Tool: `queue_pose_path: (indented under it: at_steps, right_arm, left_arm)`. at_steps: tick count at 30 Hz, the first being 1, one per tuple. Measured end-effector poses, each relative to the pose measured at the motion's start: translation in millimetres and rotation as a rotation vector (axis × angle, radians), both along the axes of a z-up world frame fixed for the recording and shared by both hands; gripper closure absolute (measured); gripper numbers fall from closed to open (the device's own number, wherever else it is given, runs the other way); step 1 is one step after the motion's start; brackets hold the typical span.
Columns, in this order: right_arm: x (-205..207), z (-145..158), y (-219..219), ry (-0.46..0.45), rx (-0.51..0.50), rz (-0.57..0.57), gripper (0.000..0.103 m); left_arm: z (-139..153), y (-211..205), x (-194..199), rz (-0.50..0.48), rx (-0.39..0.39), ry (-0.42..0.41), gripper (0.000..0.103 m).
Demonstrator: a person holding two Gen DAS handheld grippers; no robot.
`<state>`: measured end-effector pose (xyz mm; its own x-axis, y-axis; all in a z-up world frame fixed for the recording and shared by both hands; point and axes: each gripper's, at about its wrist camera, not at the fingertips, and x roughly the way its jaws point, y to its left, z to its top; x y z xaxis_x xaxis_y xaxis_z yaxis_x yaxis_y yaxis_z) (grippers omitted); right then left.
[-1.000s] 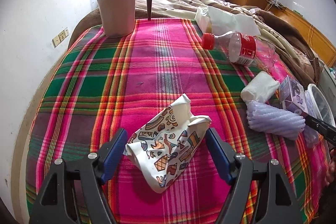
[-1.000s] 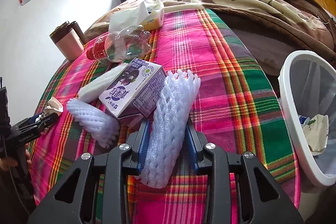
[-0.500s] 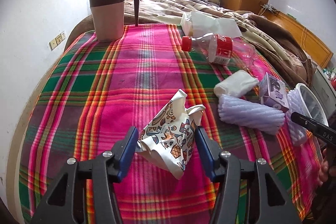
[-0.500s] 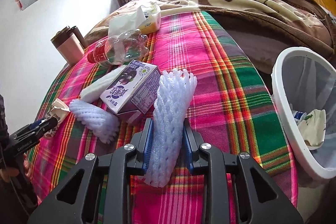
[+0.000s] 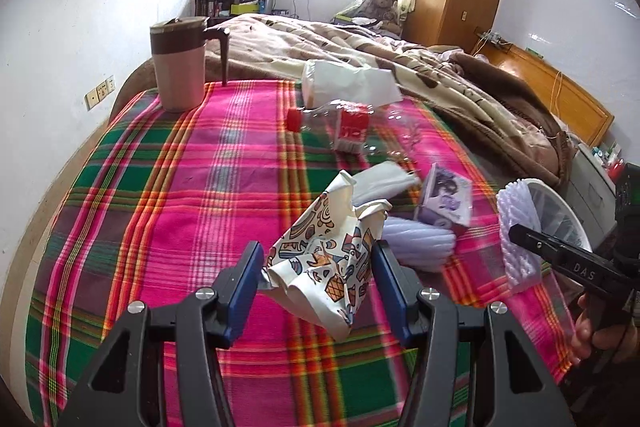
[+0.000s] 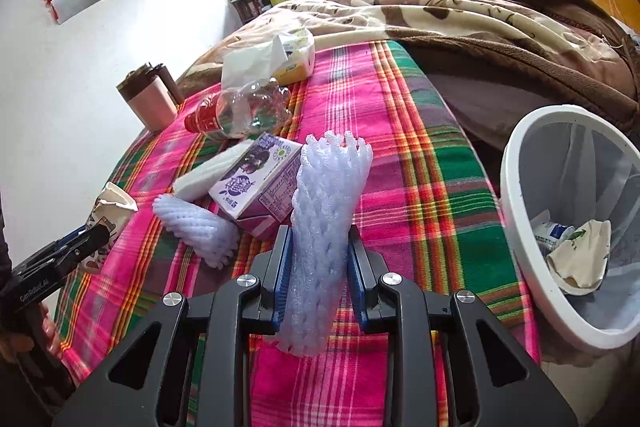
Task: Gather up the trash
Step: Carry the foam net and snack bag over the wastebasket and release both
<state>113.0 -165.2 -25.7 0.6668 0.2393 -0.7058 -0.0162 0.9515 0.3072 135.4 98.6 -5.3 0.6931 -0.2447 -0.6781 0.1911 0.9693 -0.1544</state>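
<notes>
Left tool [image 5: 316, 269]: clamped on the crumpled patterned paper wrapper [image 5: 324, 259]; a second ago the pads stood wide either side of it. Wrapper now off the plaid cloth [image 5: 192, 187], which it rested on then.
Right tool [image 6: 318, 263]: narrow, pads squeezing the white foam fruit net [image 6: 324, 227], more tightly than a second ago. Net's lower end hangs free below the pads, upper end pointing away, just beside the carton.
Meaning: both pickups look complete; judged next step is carrying to the bin.
Near, still on the worktop: second foam net [image 6: 196, 227], purple drink carton [image 6: 260, 187] touching it, white foam block [image 6: 212, 171] behind.
Waste bin [image 6: 520, 227]: white, mesh-walled, off the worktop's right edge, already holding crumpled paper. Close to the right tool; the left has further to go.
Further: empty plastic bottle [image 6: 240, 111], red cap, lying on its side; tissue pack [image 6: 280, 59] beyond.
Far: pink-and-brown lidded mug [image 5: 180, 67], upright, probably not trash.
Beyond: bed with brown blanket.
</notes>
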Motion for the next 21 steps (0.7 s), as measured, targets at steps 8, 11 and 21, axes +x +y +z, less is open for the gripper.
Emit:
queue_pose_path:
  at_steps: [8, 11, 21]
  right_arm:
    - [-12, 20, -17, -0.057, 0.004, -0.015, 0.076]
    - [-17, 27, -26, -0.081, 0.011, -0.031, 0.076]
    - [-32, 41, -59, -0.128, -0.006, -0.101, 0.076]
  left_arm:
    - [21, -30, -12, -0.038, -0.028, -0.047, 0.045]
    - [27, -45, -17, -0.064, -0.032, -0.063, 0.045]
    - [40, -102, -22, -0.148, -0.068, -0.101, 0.045]
